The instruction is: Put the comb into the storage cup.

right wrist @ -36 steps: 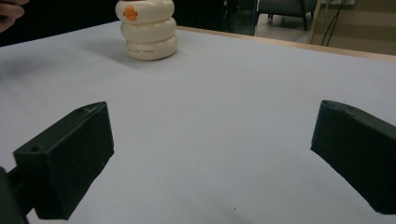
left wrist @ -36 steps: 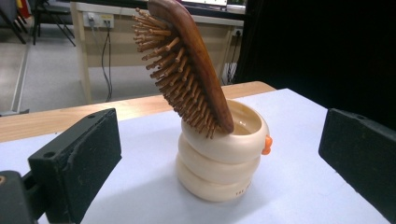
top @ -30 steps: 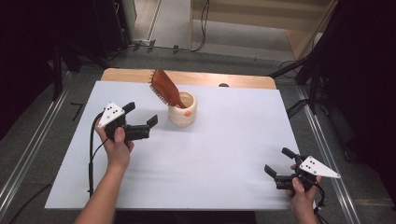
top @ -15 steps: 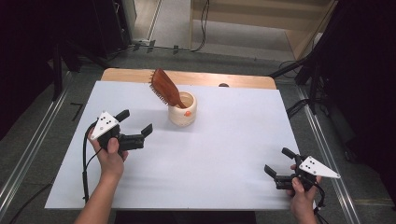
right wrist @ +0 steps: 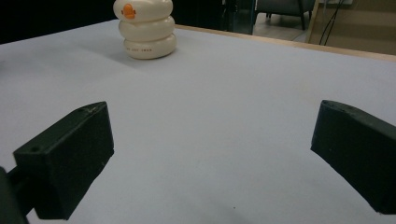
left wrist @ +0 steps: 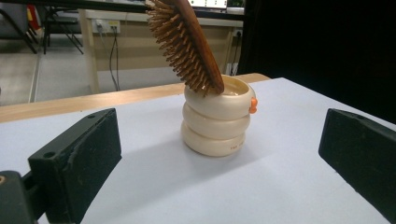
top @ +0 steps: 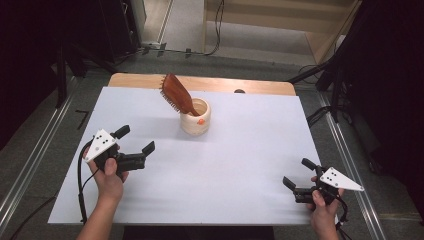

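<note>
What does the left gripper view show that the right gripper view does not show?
Left gripper view alone: the brown wooden hairbrush, bristles facing left, leaning in the holder, with the cream ringed ceramic holder seen from rim to base. Right gripper view alone: the orange round mark face-on on the holder's upper ring. Both share the holder, the white table sheet and wide-open black jaws.

Black tools (top: 136, 145), grey triangular plates (top: 99, 144)

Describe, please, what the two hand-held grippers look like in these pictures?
Both the left gripper and the right gripper are black, each with two blocky jaws. Each carries a pale grey three-cornered plate with small dark dots and trails a black cable. The forearms that show are bare, with no sleeves or gloves.
</note>
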